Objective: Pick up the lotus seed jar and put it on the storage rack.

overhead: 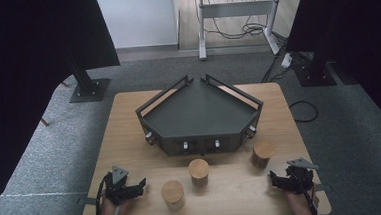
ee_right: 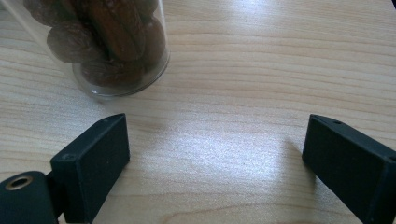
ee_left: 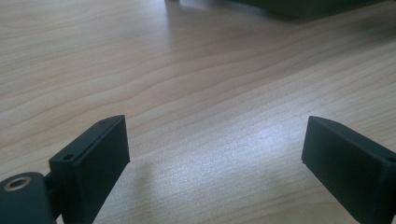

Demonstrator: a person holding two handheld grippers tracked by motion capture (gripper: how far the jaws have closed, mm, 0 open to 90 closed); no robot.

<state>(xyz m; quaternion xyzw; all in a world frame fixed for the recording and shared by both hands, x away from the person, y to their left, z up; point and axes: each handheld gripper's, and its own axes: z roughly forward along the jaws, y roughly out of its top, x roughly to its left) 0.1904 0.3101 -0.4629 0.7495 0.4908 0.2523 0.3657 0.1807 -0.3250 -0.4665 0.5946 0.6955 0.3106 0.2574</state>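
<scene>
Both grippers sit low at the near edge of the table (overhead: 129,121), one at each corner, each in a hand coming in from the bottom.

Left gripper (overhead: 133,187): jaws spread wide, nothing between them, only bare wood grain in the left gripper view (ee_left: 215,140). It points right, toward the near jar (overhead: 173,194), close to it but apart.

Right gripper (overhead: 278,180): jaws also wide apart and empty (ee_right: 215,144). It points left. In the right gripper view a clear jar (ee_right: 102,42) of brown dried fruit stands upright on the wood just ahead of the left-hand jaw, not touching it. Can't tell which jar that is.

Three jars with wooden lids stand in a loose row on the table, all upright, well apart from each other: near jar at front left of centre, middle jar (overhead: 199,171) just in front of the tray, right jar (overhead: 263,153) by the tray's right front corner, nearest the right gripper.

Tray (overhead: 199,112): dark, five-sided, railed at the back, centred on the far half of the table. Its dark edge shows at the top of the left gripper view (ee_left: 289,7).
</scene>
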